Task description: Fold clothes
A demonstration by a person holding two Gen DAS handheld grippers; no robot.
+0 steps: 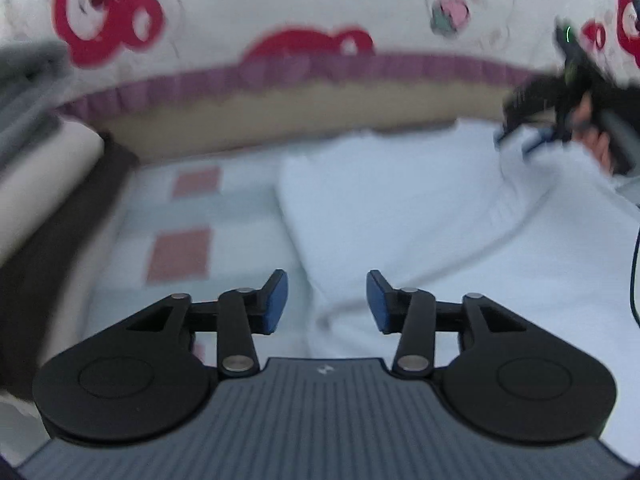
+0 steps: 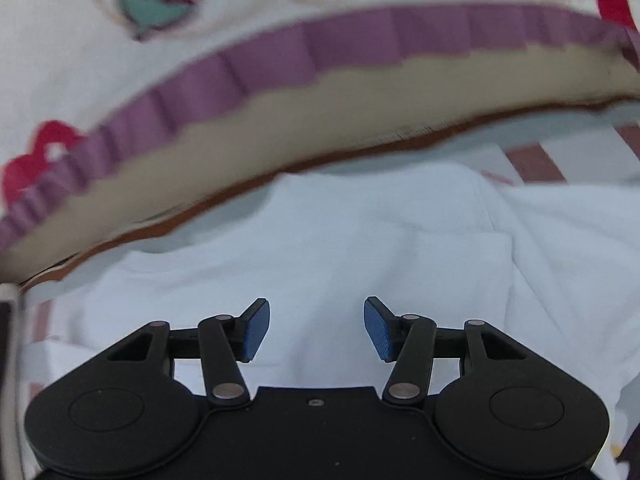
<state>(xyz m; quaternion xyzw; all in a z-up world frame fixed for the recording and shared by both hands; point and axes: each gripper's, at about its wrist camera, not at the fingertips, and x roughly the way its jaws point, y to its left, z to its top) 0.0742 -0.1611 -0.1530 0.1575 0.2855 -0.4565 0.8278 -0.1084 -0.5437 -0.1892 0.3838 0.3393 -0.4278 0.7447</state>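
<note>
A white garment (image 1: 420,216) lies spread on a checked sheet, with creases running across it. My left gripper (image 1: 327,300) hovers open over its near left edge, nothing between the blue pads. The right gripper (image 1: 520,136) shows in the left wrist view at the far right, held by a hand above the garment's far corner. In the right wrist view the right gripper (image 2: 317,328) is open above the white garment (image 2: 360,240), pads empty. Both views are blurred.
A white quilt with red bears and a purple ruffle (image 1: 280,68) drapes over a tan mattress edge (image 2: 320,112) behind the garment. The checked sheet (image 1: 184,248) shows at the left. A grey cloth (image 1: 24,92) lies far left. A black cable (image 1: 634,272) hangs at the right.
</note>
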